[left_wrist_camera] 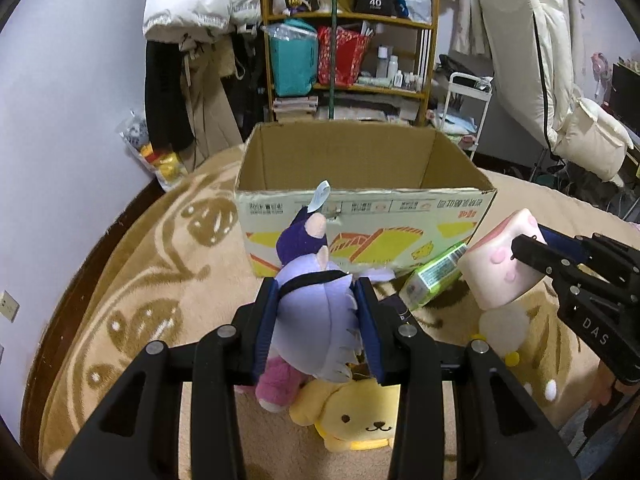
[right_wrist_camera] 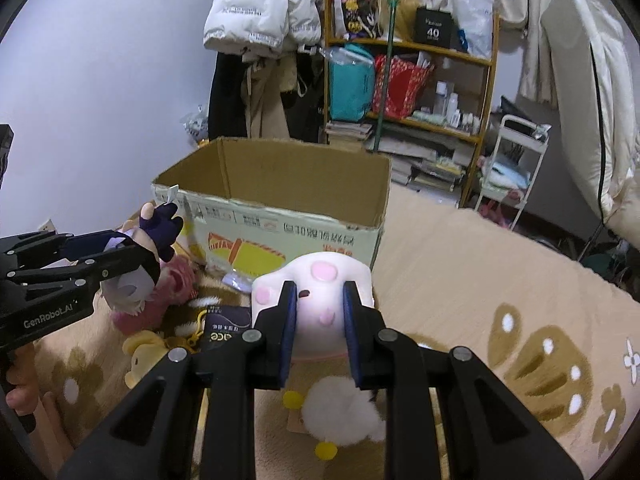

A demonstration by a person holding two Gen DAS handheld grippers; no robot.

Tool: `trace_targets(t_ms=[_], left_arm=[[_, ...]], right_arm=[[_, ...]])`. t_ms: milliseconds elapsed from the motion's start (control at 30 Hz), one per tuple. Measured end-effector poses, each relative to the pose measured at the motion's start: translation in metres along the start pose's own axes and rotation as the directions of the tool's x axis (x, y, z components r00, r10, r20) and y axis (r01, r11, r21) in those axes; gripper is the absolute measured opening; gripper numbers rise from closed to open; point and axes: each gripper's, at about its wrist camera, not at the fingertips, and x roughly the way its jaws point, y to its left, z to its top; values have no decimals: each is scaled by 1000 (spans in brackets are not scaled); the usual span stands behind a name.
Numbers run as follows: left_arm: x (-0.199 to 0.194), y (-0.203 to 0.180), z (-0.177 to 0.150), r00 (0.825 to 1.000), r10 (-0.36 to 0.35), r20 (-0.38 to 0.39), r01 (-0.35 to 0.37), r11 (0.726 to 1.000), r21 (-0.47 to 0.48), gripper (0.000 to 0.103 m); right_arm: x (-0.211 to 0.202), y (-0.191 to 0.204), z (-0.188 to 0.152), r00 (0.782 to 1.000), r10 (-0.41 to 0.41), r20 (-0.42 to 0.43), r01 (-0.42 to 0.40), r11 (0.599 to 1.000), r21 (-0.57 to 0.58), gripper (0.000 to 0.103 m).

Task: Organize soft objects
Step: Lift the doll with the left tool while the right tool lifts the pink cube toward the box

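Holding two plushes before the box

Left gripper (left_wrist_camera: pixel 316 312) fingers clamp a purple doll (left_wrist_camera: pixel 316 300) just before the cardboard box (left_wrist_camera: pixel 360 216); right gripper (right_wrist_camera: pixel 320 312) fingers squeeze a pink plush (right_wrist_camera: pixel 316 300) nearer its right corner; both off the blanket (right_wrist_camera: pixel 480 280).

1. One cardboard box (left_wrist_camera: pixel 360 216), open at the top, at the far side of the blanket.
2. Two grippers: the left gripper (left_wrist_camera: pixel 316 300) and the right gripper (right_wrist_camera: pixel 320 300).
3. Five soft toys (as far as can be told): a lilac doll (left_wrist_camera: pixel 316 312) near left, a pink-spotted white cushion (right_wrist_camera: pixel 316 300) near right, a yellow dog (left_wrist_camera: pixel 352 416) lying near, a pink plush (right_wrist_camera: pixel 176 292) under the doll, and a white fluffy toy (right_wrist_camera: pixel 340 408) on the right.
4. One green packet (left_wrist_camera: pixel 432 280) just beside the box.
5. One dark packet (right_wrist_camera: pixel 224 328) between the toys.
6. One patterned blanket (left_wrist_camera: pixel 160 280).
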Motion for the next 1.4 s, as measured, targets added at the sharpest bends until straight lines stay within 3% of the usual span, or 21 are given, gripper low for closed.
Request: trace_targets(t_ms=[467,633,1133,1267,1400], left_arm=[[-47,0,3,986,54,160,-57,998,10,37],[-51,1,5,986,42,159,-44,999,8,37],[-58,9,16,979,34,203,-30,999,-24,37],[-59,8,23,976,5,217,1,1000,-26,37],[-57,5,33,971,30,236,-29,1000,-8,37]], right_arm=[[-47,-4,11,984,-60,168,53,997,47,23],[-66,-3,21,967,-80,241,68,996,57,23],[-68,1,24,966,-24,256,9,998,57,24],[-66,-1,27,964,-31,263,17,998,57,24],[-64,-4,31,962,-37,270,18,997,74,24]])
